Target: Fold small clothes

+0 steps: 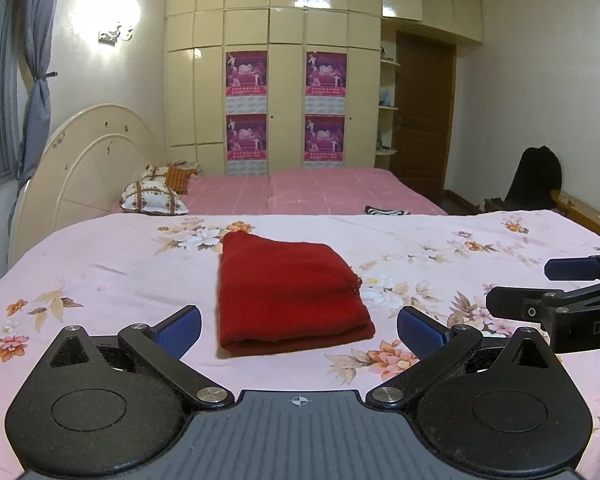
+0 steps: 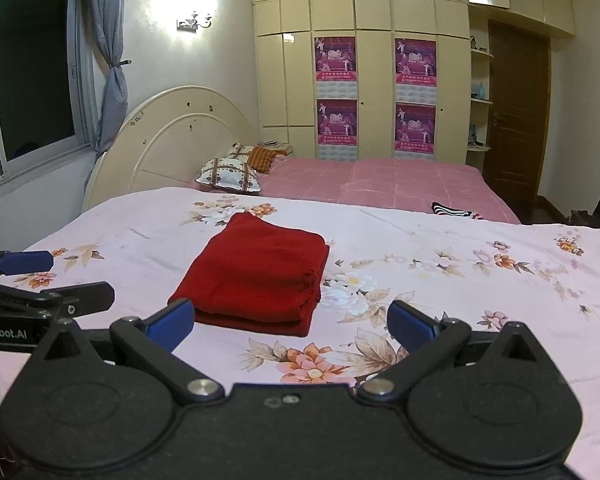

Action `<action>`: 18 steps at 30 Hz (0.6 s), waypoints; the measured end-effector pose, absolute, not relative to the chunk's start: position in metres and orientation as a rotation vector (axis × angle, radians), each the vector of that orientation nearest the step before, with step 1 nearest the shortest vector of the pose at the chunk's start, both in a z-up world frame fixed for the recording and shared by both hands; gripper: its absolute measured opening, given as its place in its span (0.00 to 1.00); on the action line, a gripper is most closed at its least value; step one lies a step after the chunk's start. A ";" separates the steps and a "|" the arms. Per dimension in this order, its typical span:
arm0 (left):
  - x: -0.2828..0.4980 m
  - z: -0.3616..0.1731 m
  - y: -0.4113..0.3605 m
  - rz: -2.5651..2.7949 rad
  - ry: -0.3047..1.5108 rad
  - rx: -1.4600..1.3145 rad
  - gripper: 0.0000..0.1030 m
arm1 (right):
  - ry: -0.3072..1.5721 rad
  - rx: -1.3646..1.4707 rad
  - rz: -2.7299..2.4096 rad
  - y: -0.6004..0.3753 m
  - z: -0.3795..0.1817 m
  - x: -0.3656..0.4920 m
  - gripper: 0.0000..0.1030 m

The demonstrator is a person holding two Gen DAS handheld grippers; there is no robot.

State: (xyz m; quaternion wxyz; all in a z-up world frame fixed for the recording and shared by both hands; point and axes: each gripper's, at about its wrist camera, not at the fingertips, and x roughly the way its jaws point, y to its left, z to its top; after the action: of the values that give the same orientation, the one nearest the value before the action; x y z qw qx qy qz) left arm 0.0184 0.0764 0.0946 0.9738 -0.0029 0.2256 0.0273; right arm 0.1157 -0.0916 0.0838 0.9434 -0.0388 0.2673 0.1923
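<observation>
A red garment (image 1: pixel 288 292) lies folded into a compact rectangle on the floral pink sheet (image 1: pixel 100 272); it also shows in the right wrist view (image 2: pixel 256 272). My left gripper (image 1: pixel 299 328) is open and empty, held just short of the garment's near edge, fingers apart wider than the fold. My right gripper (image 2: pixel 290 324) is open and empty, near the garment's front right corner. Each gripper shows in the other's view: the right one at the right edge (image 1: pixel 540 284), the left one at the left edge (image 2: pixel 56 276). Neither touches the cloth.
A second bed with a pink cover (image 1: pixel 312 192) and pillows (image 1: pixel 156 196) stands behind. A striped cloth (image 1: pixel 386 211) lies at its near edge. A wardrobe (image 1: pixel 284 80), a door (image 1: pixel 422 112) and a dark chair (image 1: pixel 534 180) are farther back.
</observation>
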 end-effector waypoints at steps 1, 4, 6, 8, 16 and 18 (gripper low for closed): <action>0.019 0.095 0.077 0.056 0.456 -0.008 1.00 | 0.546 -0.080 0.392 -0.091 0.084 0.115 0.99; 0.019 0.095 0.079 0.056 0.456 -0.010 1.00 | 0.544 -0.082 0.390 -0.090 0.084 0.116 0.99; 0.020 0.095 0.080 0.055 0.455 -0.012 1.00 | 0.544 -0.081 0.391 -0.091 0.084 0.116 0.99; 0.020 0.095 0.081 0.054 0.454 -0.013 1.00 | 0.545 -0.083 0.391 -0.091 0.084 0.116 0.99; 0.021 0.094 0.081 0.052 0.455 -0.015 1.00 | 0.546 -0.083 0.387 -0.090 0.085 0.116 0.99; 0.021 0.094 0.081 0.052 0.457 -0.014 1.00 | 0.546 -0.083 0.386 -0.090 0.085 0.116 0.99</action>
State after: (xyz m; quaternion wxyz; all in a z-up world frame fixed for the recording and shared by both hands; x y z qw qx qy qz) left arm 0.0211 0.0811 0.0943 0.9737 -0.0072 0.2265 0.0258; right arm 0.1163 -0.0902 0.0853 0.9437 -0.0408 0.2680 0.1894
